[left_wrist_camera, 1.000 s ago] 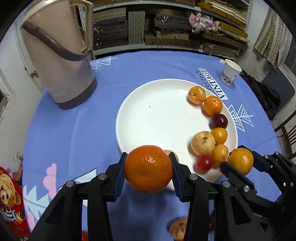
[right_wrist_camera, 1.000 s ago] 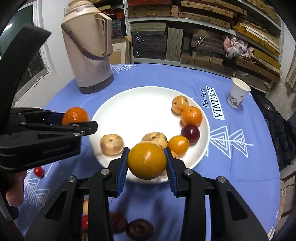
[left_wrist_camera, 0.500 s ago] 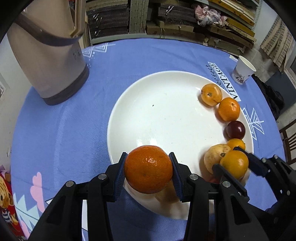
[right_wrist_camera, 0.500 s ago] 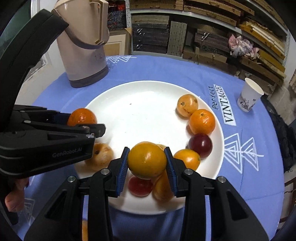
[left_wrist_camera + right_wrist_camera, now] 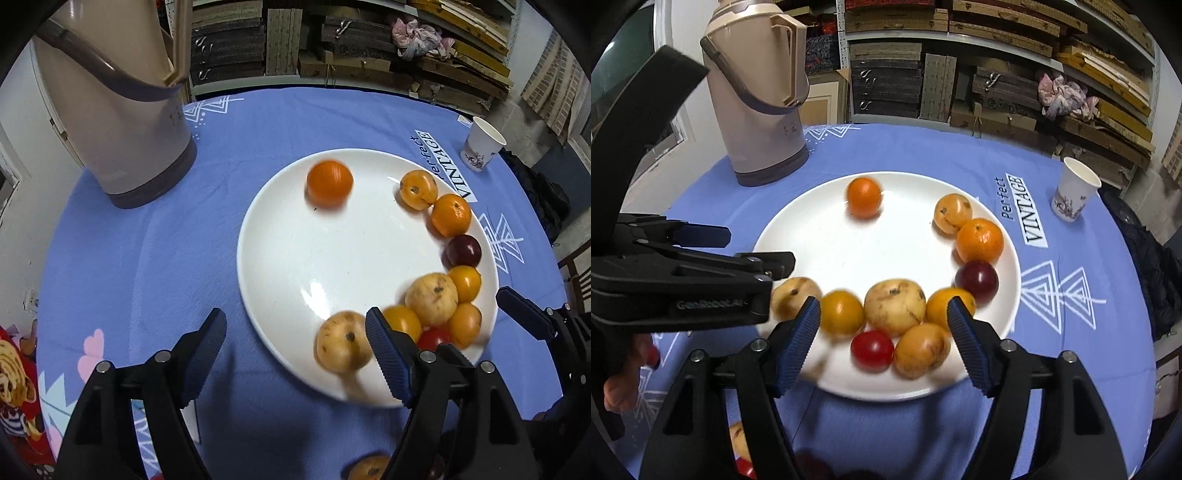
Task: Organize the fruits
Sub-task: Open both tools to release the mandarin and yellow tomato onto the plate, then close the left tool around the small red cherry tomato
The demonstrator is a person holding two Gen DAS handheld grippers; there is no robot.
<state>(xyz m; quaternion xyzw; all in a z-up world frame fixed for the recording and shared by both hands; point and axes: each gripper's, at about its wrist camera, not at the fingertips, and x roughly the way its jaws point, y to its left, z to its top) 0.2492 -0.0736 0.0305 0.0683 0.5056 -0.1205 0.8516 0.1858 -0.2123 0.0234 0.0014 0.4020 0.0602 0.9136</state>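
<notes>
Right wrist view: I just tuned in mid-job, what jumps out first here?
The big white plate at the centre of the blue tablecloth, with fruit curving along its right and near edge. One blurred orange sits alone at the far side. Both the right gripper and the left gripper are open and empty; a tall beige thermos stands far left.

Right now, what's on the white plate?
On the white plate: a blurred orange alone at the far side, plus nine fruits along the right and near rim, including a red tomato and dark plum. The left gripper covers part of the left rim.
</notes>
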